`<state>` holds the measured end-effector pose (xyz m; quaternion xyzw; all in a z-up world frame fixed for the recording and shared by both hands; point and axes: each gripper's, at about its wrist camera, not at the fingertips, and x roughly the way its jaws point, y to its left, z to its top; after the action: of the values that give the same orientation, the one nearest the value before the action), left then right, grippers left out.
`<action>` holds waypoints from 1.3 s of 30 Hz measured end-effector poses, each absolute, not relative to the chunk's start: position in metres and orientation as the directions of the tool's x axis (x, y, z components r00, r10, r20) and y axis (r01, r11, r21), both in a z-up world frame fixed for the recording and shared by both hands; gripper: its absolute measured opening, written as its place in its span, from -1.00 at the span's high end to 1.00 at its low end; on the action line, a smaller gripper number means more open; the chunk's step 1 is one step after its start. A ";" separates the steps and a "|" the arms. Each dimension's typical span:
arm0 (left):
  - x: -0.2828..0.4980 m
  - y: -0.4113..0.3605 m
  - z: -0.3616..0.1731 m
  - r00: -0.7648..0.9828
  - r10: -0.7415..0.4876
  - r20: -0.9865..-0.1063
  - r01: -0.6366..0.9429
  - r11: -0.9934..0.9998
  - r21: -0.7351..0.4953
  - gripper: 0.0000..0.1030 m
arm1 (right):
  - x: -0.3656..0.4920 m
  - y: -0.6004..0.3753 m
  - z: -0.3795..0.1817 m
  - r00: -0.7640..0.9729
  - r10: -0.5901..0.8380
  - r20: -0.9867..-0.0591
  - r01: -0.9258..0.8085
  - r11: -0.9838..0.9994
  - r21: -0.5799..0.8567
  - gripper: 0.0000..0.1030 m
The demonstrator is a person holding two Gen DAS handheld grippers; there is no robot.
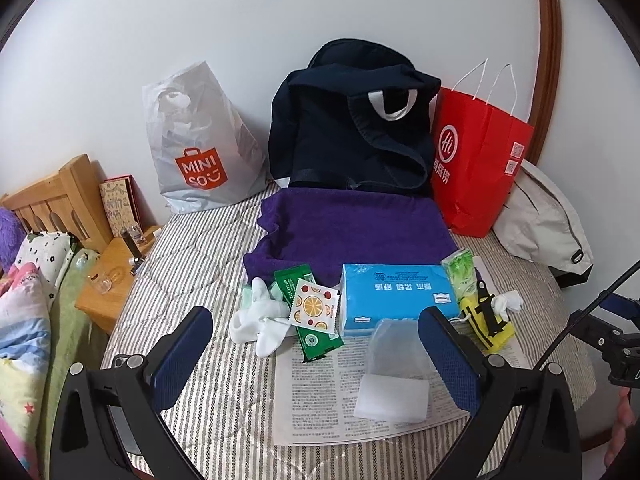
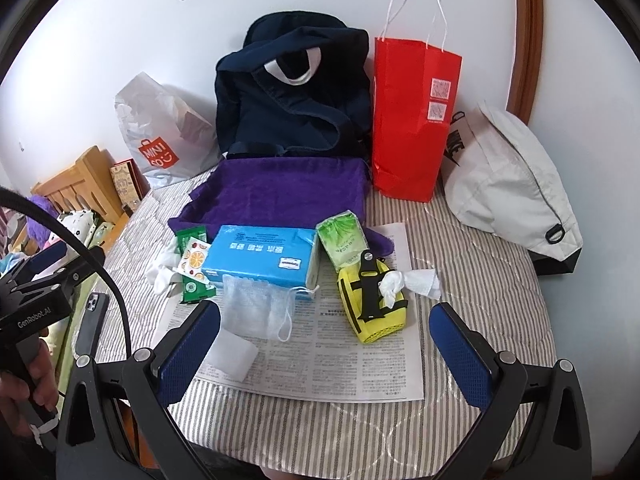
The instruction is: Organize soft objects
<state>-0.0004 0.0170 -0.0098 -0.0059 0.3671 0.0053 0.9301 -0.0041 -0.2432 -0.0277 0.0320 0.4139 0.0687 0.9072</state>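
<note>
On the striped bed (image 2: pixel 480 312) by a white wall (image 1: pixel 120 40), seemingly a bedroom, both fingers gape wide.

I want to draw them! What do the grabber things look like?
Each gripper, left and right, has black frames with silver bolts and two jaws faced with dotted blue pads. In the right view, the left gripper body reads "GenRobot.AI" and a black cable curves past it.

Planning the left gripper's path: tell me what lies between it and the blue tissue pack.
In the left wrist view, a clear plastic bag over a white sponge block on the newspaper lies between the open left gripper and the blue tissue pack.
</note>
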 end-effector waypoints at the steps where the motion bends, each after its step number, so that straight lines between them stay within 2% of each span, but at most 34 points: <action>1: 0.001 0.018 -0.012 0.728 0.005 -0.685 -0.016 1.000 -0.009 -1.00 | -0.001 -0.246 -0.031 0.645 0.150 -0.749 -0.096 0.989 0.116 -0.99; 8: 0.014 0.027 -0.027 0.705 0.017 -0.709 -0.036 0.999 -0.012 -1.00 | 0.019 -0.261 -0.057 0.635 0.156 -0.757 -0.075 0.987 0.140 -0.99; 23: 0.038 0.041 -0.062 0.655 0.008 -0.755 -0.063 0.997 -0.044 -1.00 | 0.061 -0.298 -0.121 0.625 0.090 -0.775 -0.048 0.996 0.076 -0.99; 28: 0.047 0.045 -0.071 0.633 0.017 -0.774 -0.077 0.996 -0.041 -1.00 | 0.081 -0.312 -0.146 0.604 0.104 -0.790 -0.021 0.993 0.114 -0.93; 33: 0.056 0.046 -0.078 0.613 0.030 -0.789 -0.088 0.996 -0.030 -1.00 | 0.103 -0.319 -0.167 0.582 0.106 -0.806 -0.004 0.992 0.128 -0.76; 37: 0.063 0.046 -0.085 0.595 0.040 -0.803 -0.094 0.995 -0.020 -1.00 | 0.123 -0.322 -0.186 0.545 0.133 -0.828 0.009 0.986 0.164 -0.54; 39: 0.066 0.047 -0.088 0.589 0.038 -0.807 -0.094 0.995 -0.023 -1.00 | 0.129 -0.321 -0.196 0.522 0.150 -0.840 0.003 0.984 0.177 -0.36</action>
<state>0.0659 0.0467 -0.0881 -0.0315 0.4518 0.0370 0.8908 0.1295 -0.3211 -0.1962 0.0782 0.4872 0.0423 0.8688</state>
